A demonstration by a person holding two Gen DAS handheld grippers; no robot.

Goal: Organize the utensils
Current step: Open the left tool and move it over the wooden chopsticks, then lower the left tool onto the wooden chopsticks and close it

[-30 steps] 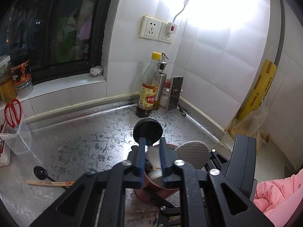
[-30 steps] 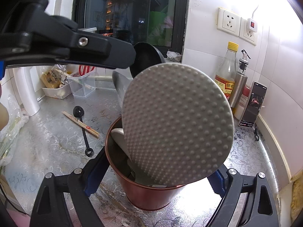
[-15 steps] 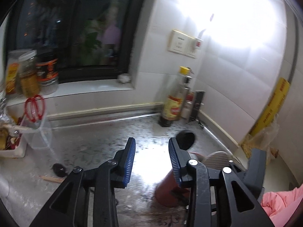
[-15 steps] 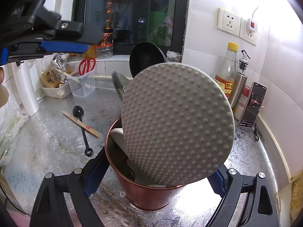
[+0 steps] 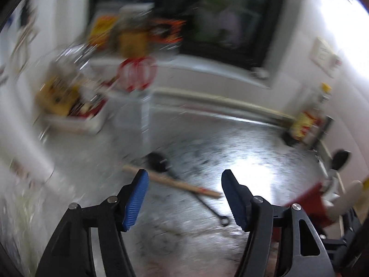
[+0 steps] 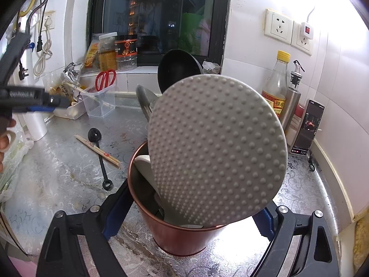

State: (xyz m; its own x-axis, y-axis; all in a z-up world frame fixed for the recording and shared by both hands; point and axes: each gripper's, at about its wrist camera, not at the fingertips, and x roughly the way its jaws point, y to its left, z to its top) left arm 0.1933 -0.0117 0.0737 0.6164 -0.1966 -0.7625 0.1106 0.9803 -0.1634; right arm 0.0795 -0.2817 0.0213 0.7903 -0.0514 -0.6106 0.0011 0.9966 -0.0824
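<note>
Right gripper (image 6: 184,217) is clamping the copper holder (image 6: 182,237). Left gripper (image 5: 183,198) is opening, nothing between its jaws, above chopsticks (image 5: 175,183) lying left of the holder.

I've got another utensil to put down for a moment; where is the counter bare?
Bare counter lies between the black spoon with its chopsticks and the copper holder, and right of the holder toward the phone. The back left corner is crowded: clear box, scissors, jars.

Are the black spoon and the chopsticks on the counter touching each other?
Touching. The right wrist view shows the black spoon with its handle lying straight across the chopsticks.
</note>
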